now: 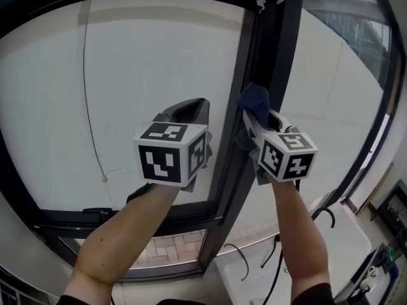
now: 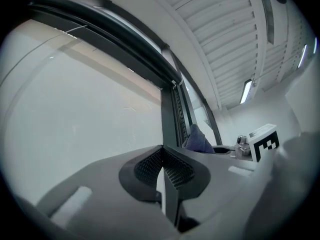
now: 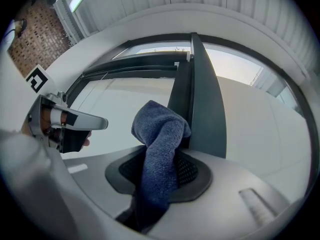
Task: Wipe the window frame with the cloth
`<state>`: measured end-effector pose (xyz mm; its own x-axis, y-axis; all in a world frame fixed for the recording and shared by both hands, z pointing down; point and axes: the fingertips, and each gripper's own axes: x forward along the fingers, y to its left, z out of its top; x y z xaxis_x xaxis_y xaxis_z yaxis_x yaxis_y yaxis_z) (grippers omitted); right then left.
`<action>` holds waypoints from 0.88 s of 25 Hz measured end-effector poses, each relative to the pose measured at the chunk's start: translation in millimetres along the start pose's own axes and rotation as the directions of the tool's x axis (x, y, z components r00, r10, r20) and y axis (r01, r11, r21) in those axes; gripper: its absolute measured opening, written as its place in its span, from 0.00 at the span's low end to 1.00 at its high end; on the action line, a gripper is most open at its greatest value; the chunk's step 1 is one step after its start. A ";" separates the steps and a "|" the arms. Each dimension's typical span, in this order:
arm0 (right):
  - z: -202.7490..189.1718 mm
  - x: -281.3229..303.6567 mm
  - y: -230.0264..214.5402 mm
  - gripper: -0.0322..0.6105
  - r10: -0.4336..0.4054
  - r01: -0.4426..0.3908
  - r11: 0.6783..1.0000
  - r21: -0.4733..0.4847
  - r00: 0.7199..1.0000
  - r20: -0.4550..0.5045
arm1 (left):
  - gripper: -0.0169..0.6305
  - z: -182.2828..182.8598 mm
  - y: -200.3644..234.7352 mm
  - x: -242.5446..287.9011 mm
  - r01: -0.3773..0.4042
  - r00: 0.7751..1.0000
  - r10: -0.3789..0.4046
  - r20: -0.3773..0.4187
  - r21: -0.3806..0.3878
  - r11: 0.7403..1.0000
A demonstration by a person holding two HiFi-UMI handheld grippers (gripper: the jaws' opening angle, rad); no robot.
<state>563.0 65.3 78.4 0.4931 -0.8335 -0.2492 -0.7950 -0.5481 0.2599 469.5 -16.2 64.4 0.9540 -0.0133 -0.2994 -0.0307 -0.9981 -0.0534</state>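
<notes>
The dark vertical window frame [image 1: 254, 88] runs up the middle of the head view between two panes. My right gripper [image 1: 253, 116] is shut on a blue cloth [image 1: 253, 103], whose bunched end presses against that frame [image 3: 197, 104]. In the right gripper view the cloth [image 3: 159, 154] stands up between the jaws. My left gripper [image 1: 189, 110] hovers just left of the frame in front of the left pane, shut with nothing in it; its jaws meet in the left gripper view [image 2: 162, 170], where the cloth [image 2: 198, 140] shows to the right.
A thin cord [image 1: 89, 100] hangs down the left pane. The frame's bottom rail [image 1: 127, 218] crosses below my left arm. A white unit [image 1: 346, 234] with dark cables [image 1: 318, 218] stands at lower right.
</notes>
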 end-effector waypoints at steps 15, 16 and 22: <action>-62.4 -14.5 16.8 0.24 0.005 -0.004 1.000 0.026 0.999 -0.035 | 0.02 -84.7 6.1 -10.8 -0.028 0.995 0.021 -0.095 -0.075 0.997; -65.2 -15.9 16.9 0.24 0.005 -0.004 1.000 0.026 0.999 -0.037 | 0.02 -89.0 6.2 -11.4 -0.029 0.995 0.022 -0.099 -0.079 0.996; -90.4 -20.7 24.8 0.24 0.015 -0.014 1.000 0.015 0.998 -0.062 | 0.02 -113.7 7.6 -16.5 -0.028 0.993 0.020 -0.116 -0.066 0.997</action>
<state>565.0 62.6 174.4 0.5024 -0.8442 -0.1870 -0.8071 -0.5354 0.2489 487.4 -30.4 177.2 0.9814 -0.0405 -0.1874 -0.0377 -0.9991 0.0184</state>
